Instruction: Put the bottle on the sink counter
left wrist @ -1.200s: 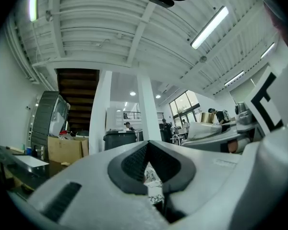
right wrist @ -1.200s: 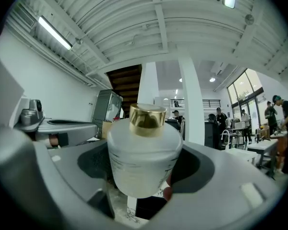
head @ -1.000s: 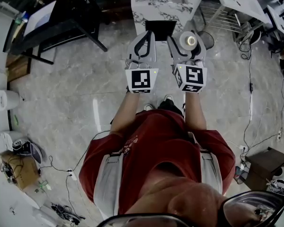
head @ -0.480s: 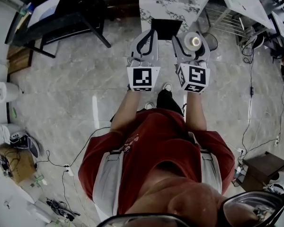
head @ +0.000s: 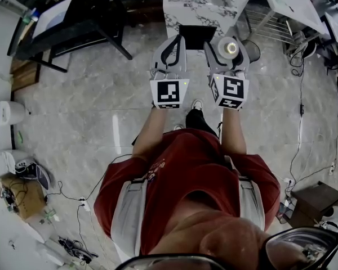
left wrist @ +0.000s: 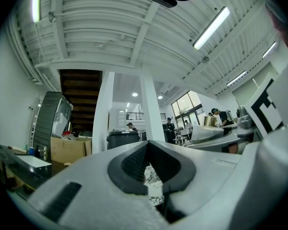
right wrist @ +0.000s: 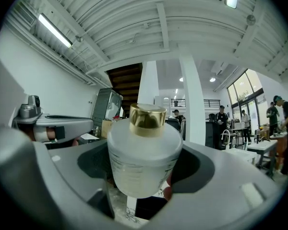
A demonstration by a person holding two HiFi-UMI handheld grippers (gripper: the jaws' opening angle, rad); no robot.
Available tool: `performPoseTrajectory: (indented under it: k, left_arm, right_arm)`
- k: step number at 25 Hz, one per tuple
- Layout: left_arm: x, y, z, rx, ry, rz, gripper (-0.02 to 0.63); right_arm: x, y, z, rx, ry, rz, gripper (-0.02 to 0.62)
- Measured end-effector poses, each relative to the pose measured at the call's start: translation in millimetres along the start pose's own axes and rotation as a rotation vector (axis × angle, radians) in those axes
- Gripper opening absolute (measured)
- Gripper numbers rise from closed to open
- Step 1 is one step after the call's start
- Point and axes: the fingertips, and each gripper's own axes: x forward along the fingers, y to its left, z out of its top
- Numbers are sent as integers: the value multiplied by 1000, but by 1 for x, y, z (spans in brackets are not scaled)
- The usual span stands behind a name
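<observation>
A frosted white bottle (right wrist: 143,152) with a gold cap (right wrist: 147,117) stands upright between the jaws of my right gripper (right wrist: 145,176), which is shut on its body. In the head view the bottle (head: 231,48) shows from above, in the right gripper (head: 228,54), held over the floor just short of the marble sink counter (head: 186,4). A black sink basin (head: 198,34) is set in the counter's near edge. My left gripper (head: 172,44) is level with the right one and beside it. Its jaws (left wrist: 149,169) are shut with nothing between them.
A black table (head: 73,21) stands at the upper left and a wire rack (head: 273,24) at the upper right. Cables (head: 298,100) trail over the stone floor at the right, near a brown box (head: 314,194). People (right wrist: 282,128) stand far off in the hall.
The person has taken a small step toward the counter, so it sits slightly nearer the grippers. Both grippers keep their pose and the bottle stays in the right one.
</observation>
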Motion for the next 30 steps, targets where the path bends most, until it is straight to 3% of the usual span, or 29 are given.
performPoseTrajectory:
  k: [30]
  left_arm:
    - [166, -16, -28, -8, 9, -18, 2]
  right_arm:
    - [117, -111, -12, 1, 12, -4, 351]
